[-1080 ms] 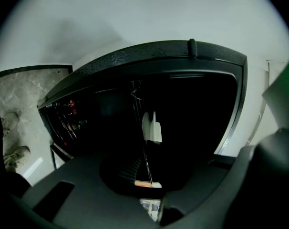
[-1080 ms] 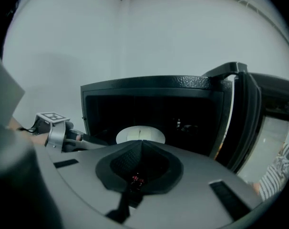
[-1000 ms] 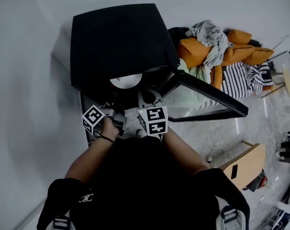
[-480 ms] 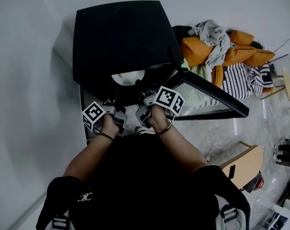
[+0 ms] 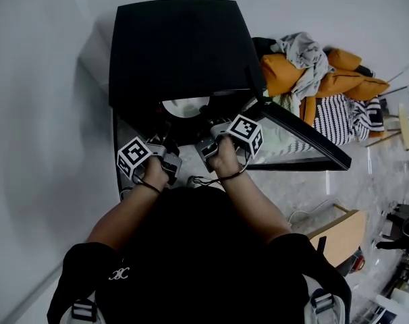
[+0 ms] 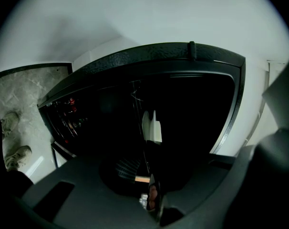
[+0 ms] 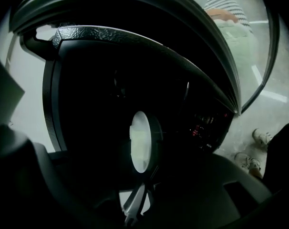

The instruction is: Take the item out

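**White plate gripped from both sides inside a black oven**

Grey wall fills the far left of the head view. Next to it stands the black oven (image 5: 177, 52), its cavity facing the person. The white plate (image 5: 184, 105) lies just inside the dark opening, partly under the oven's top.

The left gripper (image 5: 168, 158) reaches into the left half of the opening, with its marker cube (image 5: 133, 159) outside by the wrist. In the left gripper view the jaws of the left gripper (image 6: 154, 206) are drawn close together on a thin dark edge. That edge runs straight up into the white plate (image 6: 151, 125), seen edge-on, so this gripper appears clamped on the plate's rim. Small red lights glow on the oven's panel (image 6: 70, 101). A pair of shoes (image 6: 13, 156) stands on the pale floor.

The right gripper (image 5: 211, 144) enters the right half of the opening beside its own marker cube (image 5: 247, 133). In the right gripper view the white plate (image 7: 139, 142) shows as an oval. A pale strip leads from it down into the narrow gap of the right gripper (image 7: 134, 213), whose jaws also look closed on the rim.

Further right the glass door (image 5: 306, 137) hangs open. Beyond it lie a heap of orange and grey clothes (image 5: 319, 73) and a striped cloth (image 5: 343, 113). A wooden board (image 5: 339, 235) is in the lower right.
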